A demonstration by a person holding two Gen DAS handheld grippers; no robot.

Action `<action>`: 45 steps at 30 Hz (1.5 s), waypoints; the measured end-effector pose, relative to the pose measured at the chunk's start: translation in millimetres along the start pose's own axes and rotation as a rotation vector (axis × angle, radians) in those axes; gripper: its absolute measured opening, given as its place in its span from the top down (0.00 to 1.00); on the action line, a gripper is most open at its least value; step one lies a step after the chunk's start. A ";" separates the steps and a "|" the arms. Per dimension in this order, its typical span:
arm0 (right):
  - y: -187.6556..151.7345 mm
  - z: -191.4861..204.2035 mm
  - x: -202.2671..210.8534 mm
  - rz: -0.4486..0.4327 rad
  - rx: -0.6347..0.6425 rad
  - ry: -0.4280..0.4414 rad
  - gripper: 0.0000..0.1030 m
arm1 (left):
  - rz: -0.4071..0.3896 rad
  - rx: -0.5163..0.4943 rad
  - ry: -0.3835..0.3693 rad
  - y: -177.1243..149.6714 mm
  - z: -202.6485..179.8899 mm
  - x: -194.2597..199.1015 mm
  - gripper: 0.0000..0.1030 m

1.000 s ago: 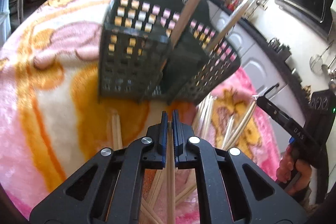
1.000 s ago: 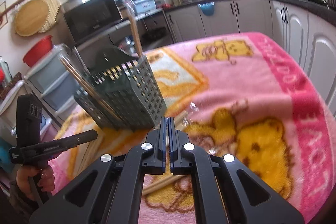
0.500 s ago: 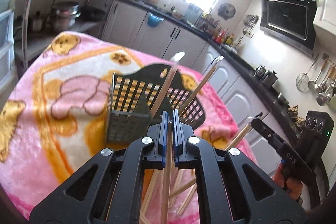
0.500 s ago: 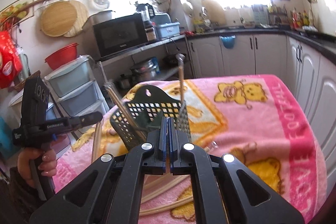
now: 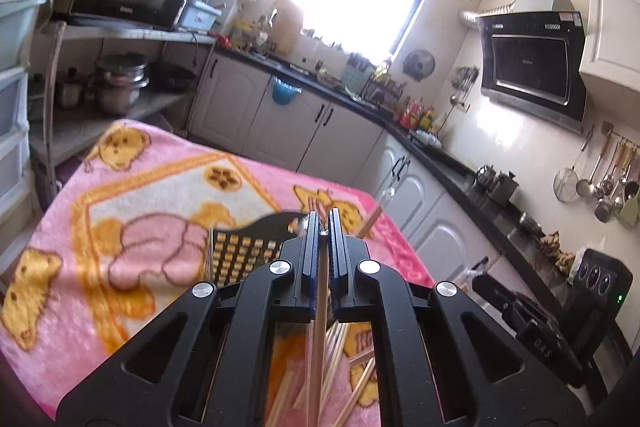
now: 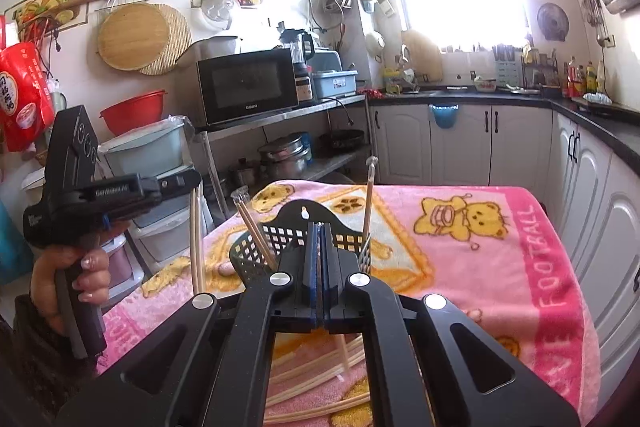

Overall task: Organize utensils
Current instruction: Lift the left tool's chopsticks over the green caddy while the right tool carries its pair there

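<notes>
Our left claw (image 5: 324,227) is clamped on one chopstick (image 5: 318,327); our right claw (image 6: 320,235) is pressed together on a chopstick (image 6: 343,349), above the dark basket (image 6: 256,247) on the pink blanket (image 6: 500,259).

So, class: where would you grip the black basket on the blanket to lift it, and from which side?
Probably the arched panel that rises above the rim of the basket, pinched from above. It is thin, flat and upright, so two fingers fit across it. It also sits midway between the chopsticks leaning out at either end, so the approach looks clear.
</notes>
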State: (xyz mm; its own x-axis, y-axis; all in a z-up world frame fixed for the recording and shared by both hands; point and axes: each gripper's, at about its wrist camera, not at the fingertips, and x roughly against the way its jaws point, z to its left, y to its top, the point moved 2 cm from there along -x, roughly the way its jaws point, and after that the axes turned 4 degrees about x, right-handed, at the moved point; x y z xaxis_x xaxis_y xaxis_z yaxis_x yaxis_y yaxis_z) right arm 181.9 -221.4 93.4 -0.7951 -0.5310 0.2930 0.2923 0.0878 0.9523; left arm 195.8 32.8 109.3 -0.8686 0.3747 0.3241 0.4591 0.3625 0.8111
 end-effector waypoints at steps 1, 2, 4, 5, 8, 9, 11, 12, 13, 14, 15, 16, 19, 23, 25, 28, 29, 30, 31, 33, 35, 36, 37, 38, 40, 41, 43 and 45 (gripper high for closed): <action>1.8 0.2 1.1 -0.005 0.001 0.001 0.98 | -0.014 -0.003 -0.001 4.4 -1.2 2.0 0.98; 3.1 0.3 1.6 -0.010 0.002 0.002 0.98 | -0.023 -0.005 -0.001 7.1 -2.0 3.7 0.98; 7.5 1.9 3.7 -0.023 0.005 0.008 0.98 | -0.043 -0.007 -0.003 13.3 -3.5 7.2 0.98; 10.1 3.5 4.9 -0.031 0.010 0.009 0.98 | -0.057 -0.009 -0.004 17.7 -3.8 9.2 0.98; 17.2 7.2 7.2 -0.049 0.022 0.012 0.98 | -0.095 -0.012 -0.005 29.8 -5.6 15.0 0.98; 20.6 9.0 8.0 -0.058 0.029 0.015 0.98 | -0.106 -0.013 -0.004 32.8 -6.1 16.6 0.98; 25.9 12.2 8.6 -0.071 0.039 0.018 0.98 | -0.129 -0.017 0.000 40.1 -7.1 19.6 0.98; 28.6 13.8 8.9 -0.078 0.042 0.023 0.98 | -0.139 -0.018 0.001 43.4 -7.4 21.2 0.98; 32.2 15.5 9.4 -0.088 0.047 0.029 0.98 | -0.150 -0.018 0.003 47.5 -7.9 22.8 0.98; 35.1 16.8 9.9 -0.096 0.053 0.031 0.98 | -0.158 -0.017 0.005 50.2 -7.7 23.5 0.98; 39.1 18.4 10.1 -0.106 0.060 0.033 0.98 | -0.169 -0.018 0.008 54.4 -7.6 24.7 0.98; 41.9 18.6 10.2 -0.112 0.063 0.036 0.98 | -0.177 -0.021 0.011 57.6 -7.8 26.0 0.98; 52.3 19.9 11.9 -0.138 0.068 0.043 0.98 | -0.215 -0.031 0.029 69.9 -9.0 30.7 0.98; 66.1 20.9 13.1 -0.174 0.070 0.052 0.98 | -0.260 -0.026 0.044 87.1 -8.6 35.3 0.98; 72.4 22.1 12.9 -0.188 0.074 0.055 0.98 | -0.276 -0.027 0.054 92.5 -8.3 35.6 0.98; 82.9 22.9 12.6 -0.212 0.080 0.058 0.98 | -0.291 -0.021 0.053 102.3 -8.0 34.9 0.98; 85.6 22.7 11.9 -0.217 0.082 0.057 0.98 | -0.297 -0.020 0.051 105.7 -8.8 33.7 0.98; 89.4 22.3 11.0 -0.223 0.083 0.056 0.98 | -0.302 -0.021 0.053 108.8 -10.1 32.3 0.98; 91.8 22.5 10.6 -0.228 0.085 0.055 0.98 | -0.304 -0.022 0.054 110.2 -10.5 31.4 0.98; 97.7 21.3 8.9 -0.239 0.088 0.049 0.98 | -0.313 -0.023 0.055 114.9 -12.1 27.9 0.98; 103.1 20.5 6.0 -0.246 0.094 0.043 0.98 | -0.325 -0.029 0.061 118.9 -13.6 24.4 0.98; 105.9 20.5 4.2 -0.249 0.096 0.037 0.98 | -0.330 -0.033 0.063 119.7 -13.6 22.9 0.98; 109.0 19.3 2.3 -0.251 0.098 0.030 0.98 | -0.337 -0.036 0.068 121.0 -14.4 21.4 0.98; 111.8 18.8 0.2 -0.253 0.099 0.029 0.98 | -0.342 -0.041 0.076 122.5 -15.0 18.6 0.98; 115.0 15.9 -2.3 -0.259 0.102 0.019 0.98 | -0.353 -0.049 0.088 124.1 -15.6 14.3 0.98; 116.3 15.0 -3.8 -0.260 0.106 0.014 0.98 | -0.361 -0.053 0.102 124.6 -15.7 10.6 0.98; 118.8 13.1 -7.0 -0.262 0.109 0.004 0.98 | -0.369 -0.050 0.124 125.0 -13.8 4.4 0.98; 119.3 10.9 -10.1 -0.259 0.112 -0.010 0.98 | -0.380 -0.051 0.143 123.8 -10.5 -0.6 0.98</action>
State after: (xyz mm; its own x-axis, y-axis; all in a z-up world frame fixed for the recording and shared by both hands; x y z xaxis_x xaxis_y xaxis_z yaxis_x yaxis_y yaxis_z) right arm 219.0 -196.3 205.1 -0.8410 -0.5397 0.0394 0.0191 0.0432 0.9989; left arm 251.2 68.4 214.6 -0.9934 0.0982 0.0585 0.0938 0.4081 0.9081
